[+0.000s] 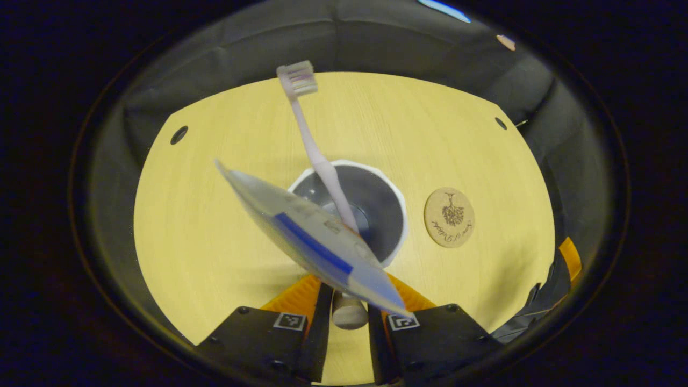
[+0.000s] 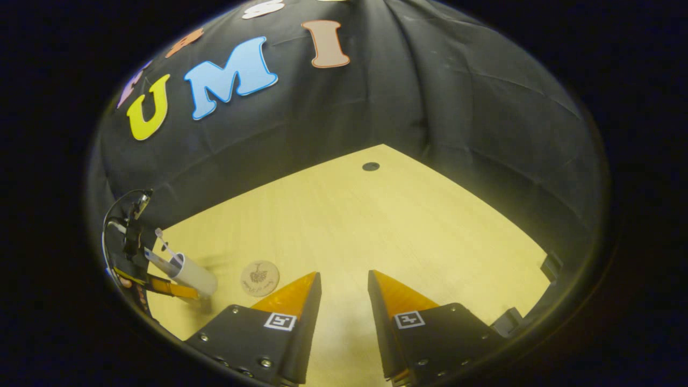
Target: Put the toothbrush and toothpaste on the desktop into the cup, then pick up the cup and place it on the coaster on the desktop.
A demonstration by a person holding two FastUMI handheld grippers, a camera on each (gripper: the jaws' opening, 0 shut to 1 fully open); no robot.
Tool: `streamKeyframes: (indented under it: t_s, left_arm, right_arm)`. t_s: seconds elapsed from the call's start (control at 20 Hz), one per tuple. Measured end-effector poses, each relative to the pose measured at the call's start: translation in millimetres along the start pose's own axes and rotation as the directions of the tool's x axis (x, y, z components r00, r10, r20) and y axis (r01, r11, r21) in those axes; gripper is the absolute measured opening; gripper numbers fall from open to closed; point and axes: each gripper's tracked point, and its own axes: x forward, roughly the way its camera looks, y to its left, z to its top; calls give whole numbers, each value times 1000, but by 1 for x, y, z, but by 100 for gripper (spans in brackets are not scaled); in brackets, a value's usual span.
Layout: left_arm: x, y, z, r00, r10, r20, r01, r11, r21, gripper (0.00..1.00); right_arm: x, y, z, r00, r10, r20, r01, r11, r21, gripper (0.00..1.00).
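A white cup (image 1: 399,200) stands on the pale wooden table, and a pink toothbrush (image 1: 317,156) leans in it with its bristles up. My left gripper (image 1: 352,301) hovers above the cup's near rim, shut on the cap end of a white toothpaste tube (image 1: 306,236) with a blue stripe. The tube slants up to the left across the rim. A round wooden coaster (image 1: 449,217) lies bare just right of the cup. In the right gripper view, the cup (image 2: 193,277), the coaster (image 2: 259,278) and the left gripper (image 2: 161,287) sit at the far left. My right gripper (image 2: 344,277) is open with nothing between its fingers.
The table (image 2: 419,236) ends at black cloth walls on all far sides. It has small round holes near its corners (image 1: 179,134) (image 1: 500,123) (image 2: 371,166). The right gripper (image 1: 561,274) shows at the table's right edge in the left gripper view.
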Motion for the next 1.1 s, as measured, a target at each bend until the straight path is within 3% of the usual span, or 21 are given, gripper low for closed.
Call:
streamKeyframes:
  t_s: [0.45,0.65,1.1]
  left_arm:
    - [1,2,6,998,43,47,-44,999,12,27]
    - [-1,-4,6,998,41,56,-42,999,18,27]
    - [-12,-67,25,995,-3,95,-13,987,162,26]
  right_arm:
    - [2,-13,-2,1000,-14,-14,14,1000,18,51]
    - [2,-16,-3,1000,-14,-14,15,1000,20,51]
    - [-1,-26,-2,1000,-23,-14,23,999,38,51]
